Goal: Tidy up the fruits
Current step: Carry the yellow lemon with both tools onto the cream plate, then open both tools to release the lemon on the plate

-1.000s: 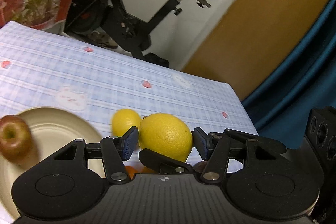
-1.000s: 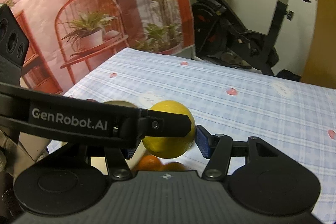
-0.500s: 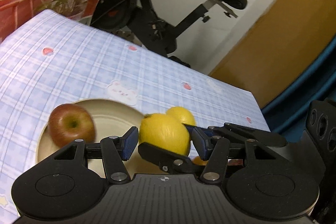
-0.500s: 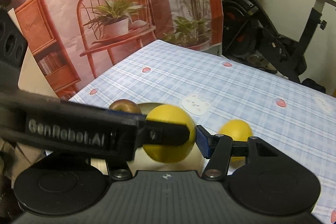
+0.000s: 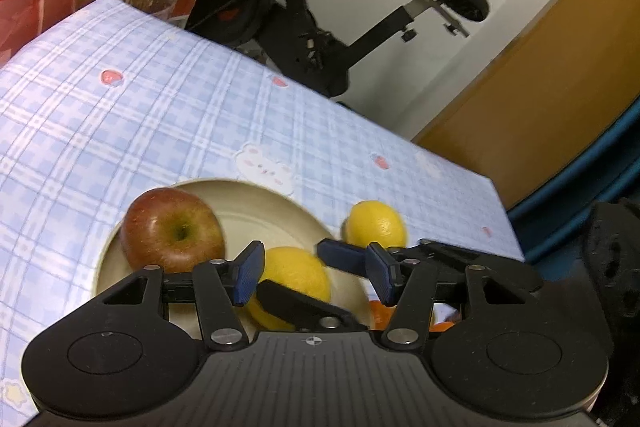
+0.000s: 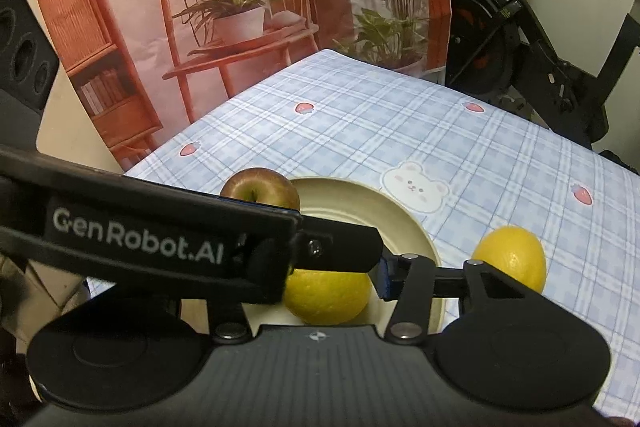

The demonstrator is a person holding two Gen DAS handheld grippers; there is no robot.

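The black left hand-held gripper [image 5: 312, 273] angles downward, blue pads apart. The right hand-held gripper [image 6: 332, 279], crossing beneath it from the right, has just been closing around a yellow lemon [image 6: 326, 293].

Around the cream plate [image 5: 308, 215], the apple [image 5: 172, 229] blocks its left side, a lemon [image 5: 375, 225] stands just beside its right rim, and bare tablecloth [image 5: 160, 115] lies beyond.

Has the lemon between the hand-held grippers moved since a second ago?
Yes. The lemon has come over the cream plate beside the apple, leaving the other lemon behind on the tablecloth.
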